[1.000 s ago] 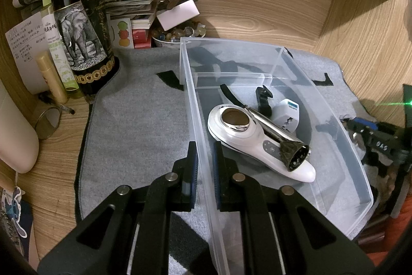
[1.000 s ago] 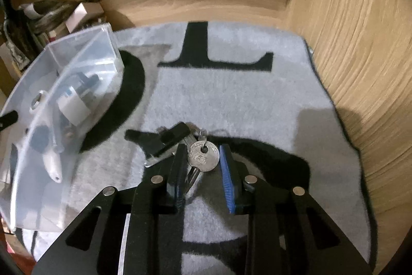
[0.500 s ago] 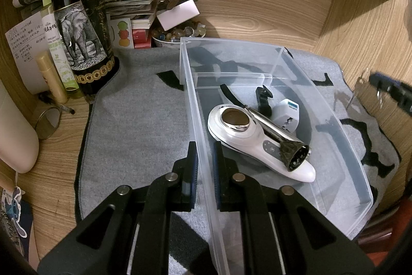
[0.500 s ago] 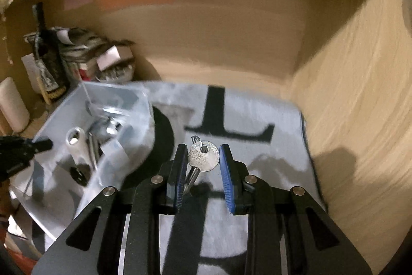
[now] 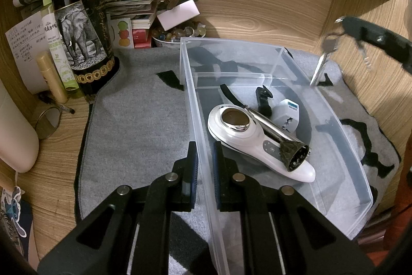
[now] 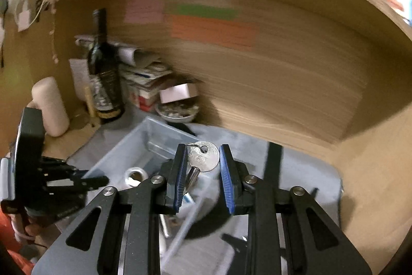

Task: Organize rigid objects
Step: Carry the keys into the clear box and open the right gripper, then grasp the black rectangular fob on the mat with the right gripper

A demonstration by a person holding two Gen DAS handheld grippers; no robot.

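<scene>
A clear plastic bin (image 5: pixel 187 74) lies on the grey mat (image 5: pixel 139 115). My left gripper (image 5: pixel 204 146) is shut on its near left wall. Inside the bin lie a white handheld device (image 5: pixel 247 135), a metal tube with a black cone end (image 5: pixel 288 143), a white plug adapter (image 5: pixel 289 112) and a black strap (image 5: pixel 264 99). My right gripper (image 6: pixel 203 147) is shut on a silver key (image 6: pixel 203 156), with more of the bunch dangling below. In the left wrist view the key (image 5: pixel 328 44) hangs from the right gripper (image 5: pixel 343 23) above the bin's far right corner.
A dark wine bottle (image 5: pixel 82 25), small bottles, stacked papers and a bowl of beads (image 5: pixel 177 34) crowd the back left corner. A pale cylinder (image 5: pixel 15 135) and a metal ring (image 5: pixel 47 119) sit at the left. Wooden walls close off the back and right.
My right gripper has lifted the keys off the mat and carried them up and left, over the bin's far right corner. The left gripper has kept still on the bin wall.
</scene>
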